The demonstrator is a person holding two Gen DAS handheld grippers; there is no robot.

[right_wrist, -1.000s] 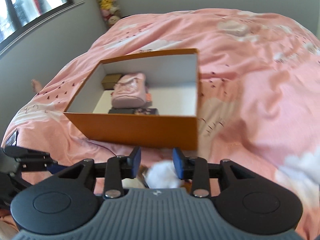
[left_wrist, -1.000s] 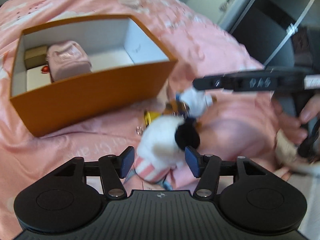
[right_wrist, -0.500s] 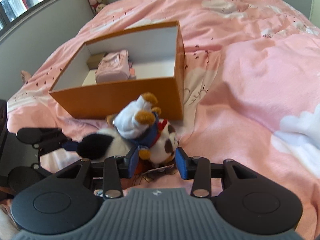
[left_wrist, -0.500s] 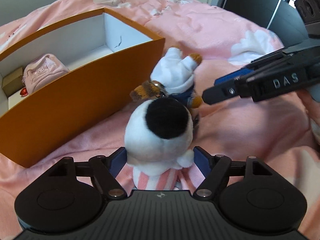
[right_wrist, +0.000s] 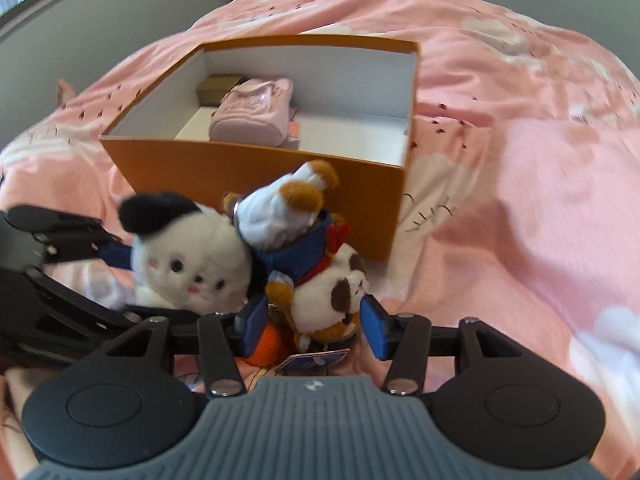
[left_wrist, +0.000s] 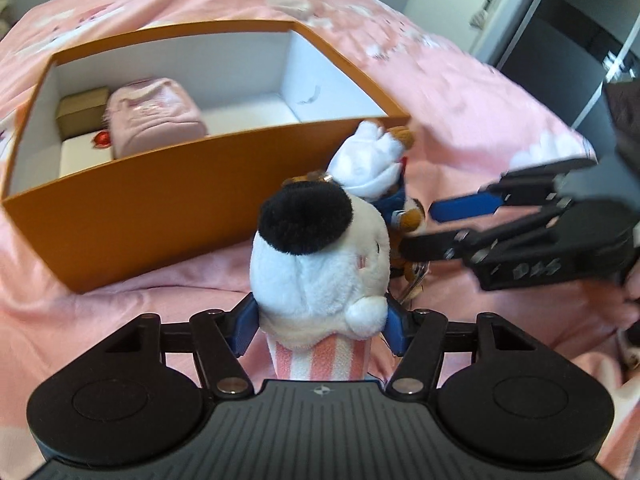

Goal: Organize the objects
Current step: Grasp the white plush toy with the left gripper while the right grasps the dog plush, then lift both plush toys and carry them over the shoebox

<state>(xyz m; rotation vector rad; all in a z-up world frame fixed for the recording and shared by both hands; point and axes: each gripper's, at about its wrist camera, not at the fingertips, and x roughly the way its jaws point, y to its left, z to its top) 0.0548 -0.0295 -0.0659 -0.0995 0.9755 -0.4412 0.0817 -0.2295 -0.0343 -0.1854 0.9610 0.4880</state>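
Observation:
My left gripper (left_wrist: 318,330) is shut on a white plush with a black ear (left_wrist: 316,256), held in front of the orange box (left_wrist: 160,208). The plush also shows in the right wrist view (right_wrist: 188,260). My right gripper (right_wrist: 314,330) straddles a brown-and-white dog plush in a blue outfit (right_wrist: 316,268); its blue pads (right_wrist: 374,332) stand a little off the plush. In the left wrist view the right gripper (left_wrist: 424,224) reaches the dog plush (left_wrist: 380,172) from the right.
The orange box (right_wrist: 260,176) lies on a pink duvet (right_wrist: 520,200). Inside are a pink pouch (left_wrist: 154,120), a tan small box (left_wrist: 82,110) and a small red item (left_wrist: 102,140). A dark wardrobe (left_wrist: 580,40) stands at the right.
Both plushes have come up off the duvet, close to the box's front wall. The left gripper has closed onto the white plush. The right gripper has moved in around the dog plush.

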